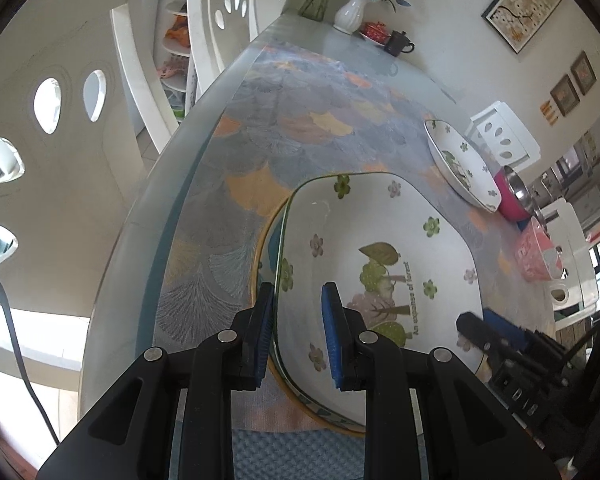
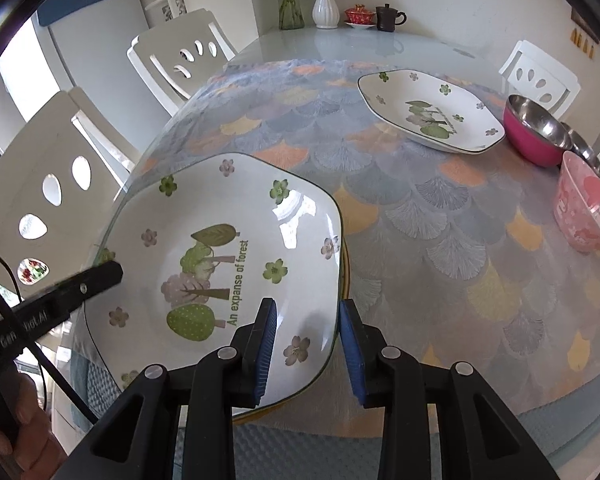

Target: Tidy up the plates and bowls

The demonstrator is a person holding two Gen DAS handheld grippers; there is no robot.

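Near plate [image 2: 228,264]: square, floral, lettered "An expanse of forest"; sits at the near left of the table [image 2: 440,260], seemingly on another dish. Left gripper [image 1: 298,336] straddles its left rim, right gripper [image 2: 308,344] its right rim, each with one finger over the plate and one outside; jaws part-open, gaps visible, not clamped. Far plate [image 2: 432,112] lies far right, beside a pink metal bowl [image 2: 534,128] and pink patterned bowl [image 2: 584,208].

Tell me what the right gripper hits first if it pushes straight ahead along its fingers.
Nothing new: the right gripper already straddles the near plate's right rim, jaws open. Pushing on would likely slide it further along that rim; beyond lies bare tablecloth, though depth is unclear.
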